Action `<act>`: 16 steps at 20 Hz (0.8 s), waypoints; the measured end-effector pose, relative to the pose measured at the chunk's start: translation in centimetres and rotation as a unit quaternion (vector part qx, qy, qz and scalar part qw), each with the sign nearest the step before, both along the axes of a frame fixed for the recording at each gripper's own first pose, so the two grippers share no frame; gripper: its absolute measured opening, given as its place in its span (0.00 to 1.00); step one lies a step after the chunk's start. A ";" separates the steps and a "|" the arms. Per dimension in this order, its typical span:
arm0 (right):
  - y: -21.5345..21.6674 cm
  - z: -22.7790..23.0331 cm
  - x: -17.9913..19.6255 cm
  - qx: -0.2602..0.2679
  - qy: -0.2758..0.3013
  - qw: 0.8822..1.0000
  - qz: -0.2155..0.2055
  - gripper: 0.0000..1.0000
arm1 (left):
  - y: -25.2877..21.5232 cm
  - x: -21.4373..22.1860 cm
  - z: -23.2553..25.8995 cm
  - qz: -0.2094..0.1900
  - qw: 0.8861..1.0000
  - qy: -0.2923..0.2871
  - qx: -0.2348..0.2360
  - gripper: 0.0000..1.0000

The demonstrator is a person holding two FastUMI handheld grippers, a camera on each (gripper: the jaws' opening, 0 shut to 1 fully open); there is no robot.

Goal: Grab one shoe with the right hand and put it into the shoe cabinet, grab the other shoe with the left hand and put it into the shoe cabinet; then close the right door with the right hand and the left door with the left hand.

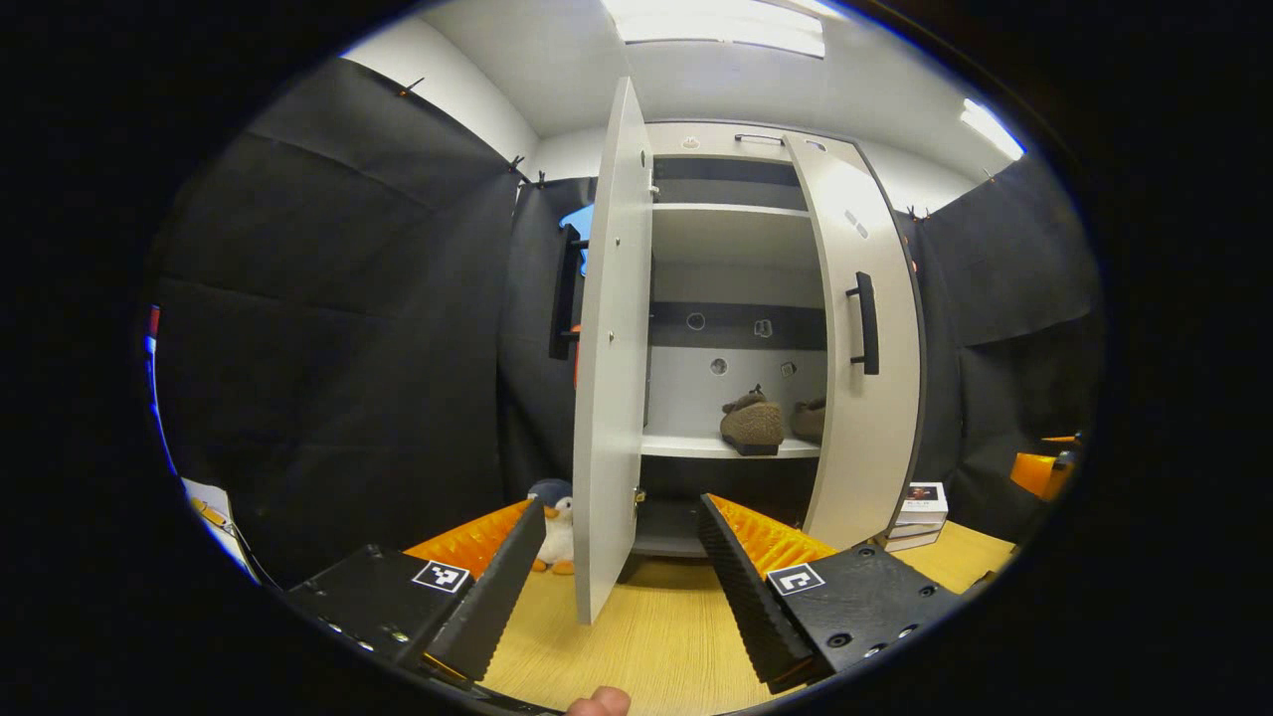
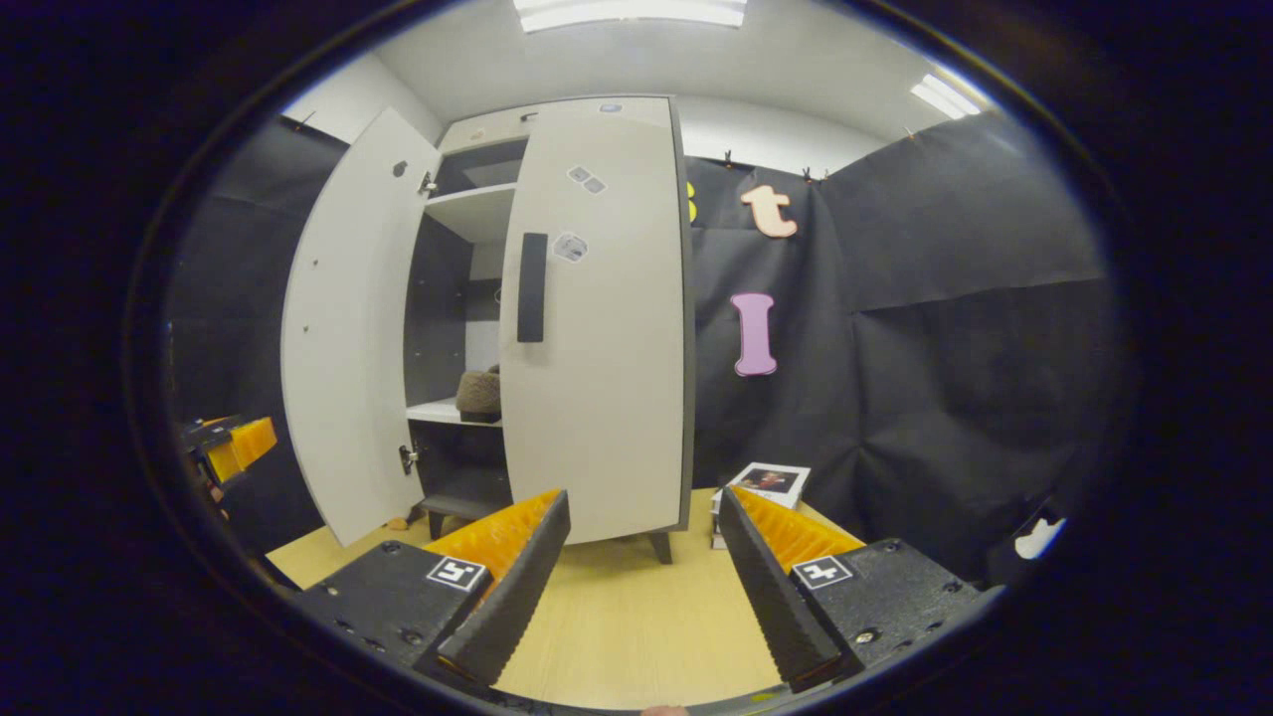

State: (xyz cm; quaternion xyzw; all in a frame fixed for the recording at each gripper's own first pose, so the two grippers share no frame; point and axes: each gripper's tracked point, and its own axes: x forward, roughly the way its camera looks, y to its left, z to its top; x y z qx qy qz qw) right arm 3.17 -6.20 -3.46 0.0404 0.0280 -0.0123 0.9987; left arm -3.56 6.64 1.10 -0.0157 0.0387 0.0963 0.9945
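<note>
Both my grippers, left gripper [image 1: 619,557] and right gripper [image 2: 641,557], released, empty | two brown fuzzy shoes [image 1: 753,423] shelved ahead | white cabinet doors [image 1: 609,348] ajar

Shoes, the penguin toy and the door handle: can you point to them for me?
Shoes [image 1: 753,424]: left gripper view, side of the nearer shoe on the shelf.
Penguin toy [image 1: 560,531]: left gripper view, its belly.
Door handle [image 2: 532,286]: right gripper view, middle of the bar.

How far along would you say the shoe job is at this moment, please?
Done: both shoes sit on the cabinet shelf. In hand: nothing; both hand-held grippers are open. Left: the right door looks nearly shut; the left door stands wide open.
</note>
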 end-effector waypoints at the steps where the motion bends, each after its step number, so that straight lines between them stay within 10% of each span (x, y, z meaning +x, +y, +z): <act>1: 0.1 0.1 0.0 0.000 0.000 1.000 0.002 0.97 | 0.6 0.1 0.7 0.006 1.000 -0.007 0.004 0.93; 16: -0.1 0.1 -0.1 -0.006 0.004 1.000 0.004 0.97 | 17.1 8.9 8.9 0.104 0.993 -0.038 0.052 0.93</act>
